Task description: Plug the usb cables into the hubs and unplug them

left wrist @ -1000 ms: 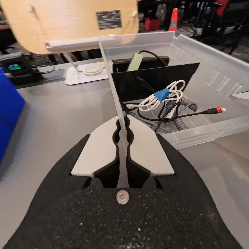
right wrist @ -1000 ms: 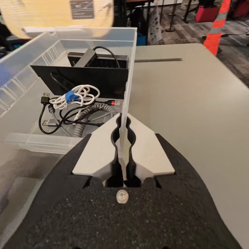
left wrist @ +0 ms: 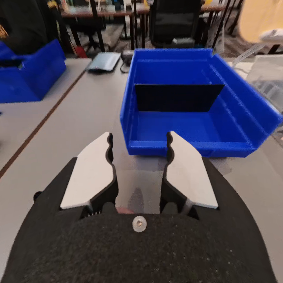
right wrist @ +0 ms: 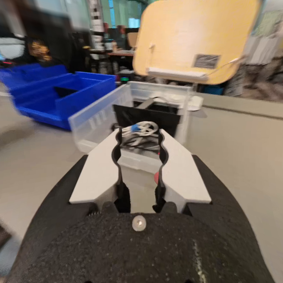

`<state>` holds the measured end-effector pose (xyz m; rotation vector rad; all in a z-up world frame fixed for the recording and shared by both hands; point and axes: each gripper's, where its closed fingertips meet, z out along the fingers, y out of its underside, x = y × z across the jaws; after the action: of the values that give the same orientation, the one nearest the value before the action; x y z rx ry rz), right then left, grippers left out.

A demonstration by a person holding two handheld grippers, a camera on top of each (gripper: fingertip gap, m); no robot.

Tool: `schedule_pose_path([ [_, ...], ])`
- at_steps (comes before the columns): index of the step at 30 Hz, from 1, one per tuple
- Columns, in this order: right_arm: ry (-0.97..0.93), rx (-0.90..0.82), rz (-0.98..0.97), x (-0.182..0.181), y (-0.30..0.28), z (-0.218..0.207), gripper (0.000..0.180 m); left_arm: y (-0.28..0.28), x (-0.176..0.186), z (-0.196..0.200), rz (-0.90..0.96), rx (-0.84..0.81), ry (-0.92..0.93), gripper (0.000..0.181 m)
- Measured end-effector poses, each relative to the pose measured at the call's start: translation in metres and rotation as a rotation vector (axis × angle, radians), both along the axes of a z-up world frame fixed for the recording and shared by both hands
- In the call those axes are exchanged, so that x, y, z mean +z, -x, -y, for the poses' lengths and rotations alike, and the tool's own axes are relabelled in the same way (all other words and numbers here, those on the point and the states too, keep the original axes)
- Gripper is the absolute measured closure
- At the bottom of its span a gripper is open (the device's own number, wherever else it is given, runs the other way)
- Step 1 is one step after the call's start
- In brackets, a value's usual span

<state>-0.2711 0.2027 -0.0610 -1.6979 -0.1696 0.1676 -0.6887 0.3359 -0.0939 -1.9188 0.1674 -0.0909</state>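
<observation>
Left wrist view: my left claw (left wrist: 139,135) stands wide apart and holds nothing, above the grey bench (left wrist: 85,122), just before a blue bin (left wrist: 238,107) crossed by a black divider (left wrist: 177,98). Right wrist view: my right claw (right wrist: 139,131) is partly spread, empty, facing a clear bin (right wrist: 98,116) where the usb cables (right wrist: 142,128), a white coil among black ones, lie before a black partition (right wrist: 147,117); details are blurred.
</observation>
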Motion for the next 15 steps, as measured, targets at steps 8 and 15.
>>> schedule_pose_path([
  [8,0.164,0.462,-0.001,-0.052,0.163,0.044,0.135,0.012,-0.032,-0.043,0.084,-0.071,0.043,0.177],
  [15,0.151,0.379,0.128,-0.051,0.210,0.001,0.139,-0.004,-0.033,0.019,0.090,-0.048,0.046,0.176],
])
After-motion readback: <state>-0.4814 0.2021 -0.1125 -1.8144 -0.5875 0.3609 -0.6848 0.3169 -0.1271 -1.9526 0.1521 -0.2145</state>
